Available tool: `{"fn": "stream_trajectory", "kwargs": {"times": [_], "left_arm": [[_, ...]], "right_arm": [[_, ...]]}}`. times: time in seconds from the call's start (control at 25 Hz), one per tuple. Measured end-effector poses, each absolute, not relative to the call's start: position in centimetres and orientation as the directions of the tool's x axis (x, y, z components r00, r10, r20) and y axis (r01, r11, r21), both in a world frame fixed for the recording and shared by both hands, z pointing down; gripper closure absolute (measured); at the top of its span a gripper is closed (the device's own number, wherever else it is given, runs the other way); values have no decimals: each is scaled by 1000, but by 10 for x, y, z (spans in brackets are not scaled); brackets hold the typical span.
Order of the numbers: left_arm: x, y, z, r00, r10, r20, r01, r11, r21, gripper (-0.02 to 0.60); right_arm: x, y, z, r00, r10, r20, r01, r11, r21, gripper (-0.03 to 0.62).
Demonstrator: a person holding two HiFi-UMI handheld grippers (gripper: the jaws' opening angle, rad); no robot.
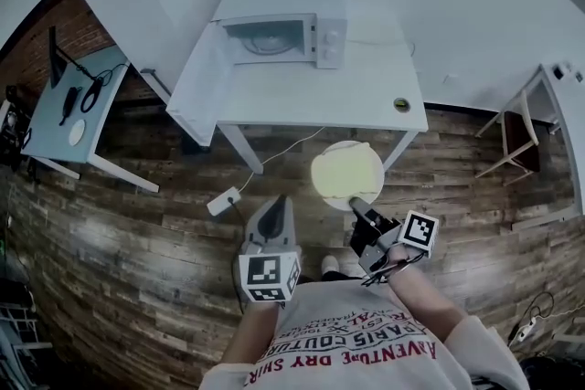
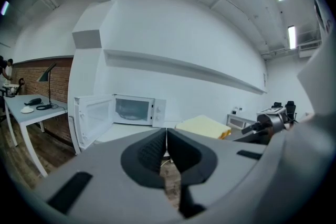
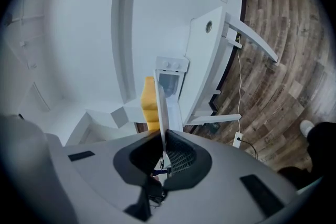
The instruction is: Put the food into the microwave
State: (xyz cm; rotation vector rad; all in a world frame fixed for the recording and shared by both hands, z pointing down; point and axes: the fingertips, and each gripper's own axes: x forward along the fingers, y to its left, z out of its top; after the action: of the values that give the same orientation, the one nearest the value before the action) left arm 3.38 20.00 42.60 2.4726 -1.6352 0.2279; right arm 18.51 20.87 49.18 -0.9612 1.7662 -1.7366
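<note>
Plainly, your right gripper (image 1: 358,207) was clenched on the near rim of the round white plate (image 1: 373,156). It held the flat pale-yellow food (image 1: 345,173) above the wooden floor (image 1: 137,242), just off the front edge of the white table (image 1: 320,100). Your left gripper (image 1: 277,205) was clamped closed on nothing. The white microwave (image 1: 283,39) stood at the table's back edge, its door (image 1: 199,82) hanging open past the left edge.

You gripped the plate at one spot on its rim only, so I judged the far side could sag and the food slide off, and more so if your wrist rolled. Going in, the plate could have caught the frame of the microwave's opening and twisted in the jaws. Your left gripper could also have knocked the open door.
</note>
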Motion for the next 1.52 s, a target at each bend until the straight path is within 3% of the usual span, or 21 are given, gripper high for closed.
{"fn": "stream_trajectory", "kwargs": {"times": [0.64, 1.16, 1.52], "left_arm": [[34, 58, 430, 440, -869, 226, -896, -440, 54, 574], [-36, -118, 412, 539, -815, 214, -835, -550, 7, 574], [-68, -183, 425, 548, -801, 242, -829, -558, 28, 574]], "right_arm": [[179, 81, 502, -597, -790, 143, -95, -107, -990, 571], [96, -78, 496, -521, -842, 142, -35, -145, -989, 571], [58, -141, 506, -521, -836, 172, -7, -197, -980, 571]]}}
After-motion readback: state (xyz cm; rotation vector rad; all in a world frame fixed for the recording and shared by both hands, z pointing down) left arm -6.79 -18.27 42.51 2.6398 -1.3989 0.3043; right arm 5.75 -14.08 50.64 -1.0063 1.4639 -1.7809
